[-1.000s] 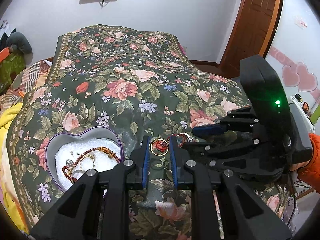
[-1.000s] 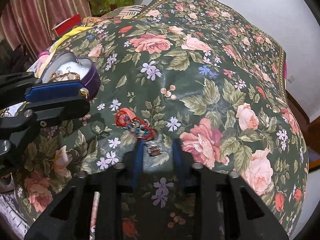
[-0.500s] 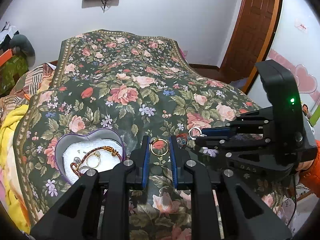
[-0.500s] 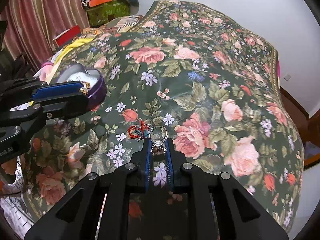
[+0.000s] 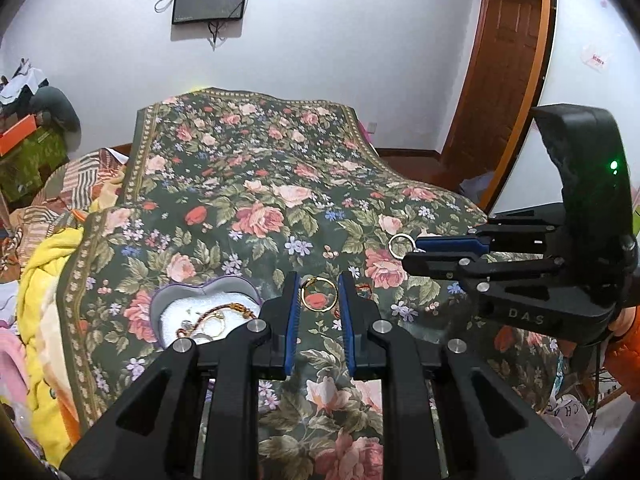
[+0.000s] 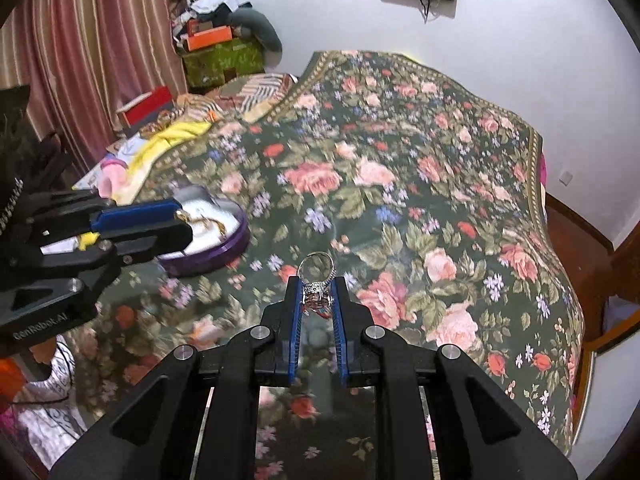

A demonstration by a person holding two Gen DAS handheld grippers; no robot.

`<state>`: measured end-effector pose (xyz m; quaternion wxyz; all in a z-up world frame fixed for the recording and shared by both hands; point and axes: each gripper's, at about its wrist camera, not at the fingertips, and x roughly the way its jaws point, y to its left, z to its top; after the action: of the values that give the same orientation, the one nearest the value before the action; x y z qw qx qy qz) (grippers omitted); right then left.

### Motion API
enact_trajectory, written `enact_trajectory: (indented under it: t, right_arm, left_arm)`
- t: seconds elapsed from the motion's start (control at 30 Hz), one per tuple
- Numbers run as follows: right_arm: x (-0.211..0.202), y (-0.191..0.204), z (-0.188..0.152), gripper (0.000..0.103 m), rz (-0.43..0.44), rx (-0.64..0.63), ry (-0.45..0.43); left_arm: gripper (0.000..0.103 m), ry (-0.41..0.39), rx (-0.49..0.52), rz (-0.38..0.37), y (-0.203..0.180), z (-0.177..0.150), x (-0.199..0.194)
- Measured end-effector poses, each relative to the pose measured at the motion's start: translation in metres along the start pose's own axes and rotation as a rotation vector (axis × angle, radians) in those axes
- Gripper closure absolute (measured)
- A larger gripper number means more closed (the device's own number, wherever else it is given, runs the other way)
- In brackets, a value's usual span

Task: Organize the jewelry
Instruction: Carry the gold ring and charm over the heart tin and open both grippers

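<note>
Up above a bed covered in a dark floral bedspread (image 5: 248,184), the left gripper (image 5: 319,295) pinches a thin gold ring (image 5: 319,294) between its blue-padded fingers, clenched on the ring's two sides. To its right and a little farther along the bed, the right gripper (image 6: 317,297) is clamped on the ornate top of a silver ring (image 6: 316,270), whose band stands clear beyond the fingertips. Just beside the left gripper, a purple heart-shaped box (image 5: 168,292) with white lining sits on the bedspread, holding a beaded bracelet (image 5: 236,309) and other gold pieces.
</note>
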<state>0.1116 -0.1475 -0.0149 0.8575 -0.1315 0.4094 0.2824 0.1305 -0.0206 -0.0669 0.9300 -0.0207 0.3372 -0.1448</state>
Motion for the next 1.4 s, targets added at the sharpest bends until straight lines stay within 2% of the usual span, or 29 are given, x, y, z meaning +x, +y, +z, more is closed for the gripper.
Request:
enact_trajectory:
  t: [0.33, 0.67, 1.1, 1.4]
  right_arm:
    - [-0.004, 0.026, 0.022, 0.09, 0.06, -0.007, -0.065]
    - [0.014, 0.052, 0.036, 0.09, 0.124, -0.023, -0.066]
    - [0.056, 0.073, 0.044, 0.09, 0.176, -0.038, -0.009]
    - [0.082, 0.072, 0.04, 0.09, 0.198, -0.023, 0.043]
  left_arm:
    - [0.085, -0.037, -0.028, 0.047, 0.023, 0.003, -0.021]
    - [0.085, -0.04, -0.068, 0.098, 0.06, -0.003, -0.024]
    - [0.085, -0.003, -0.118, 0.104, 0.091, -0.017, -0.007]
    - [0.085, 0.028, -0.141, 0.103, 0.103, -0.022, 0.012]
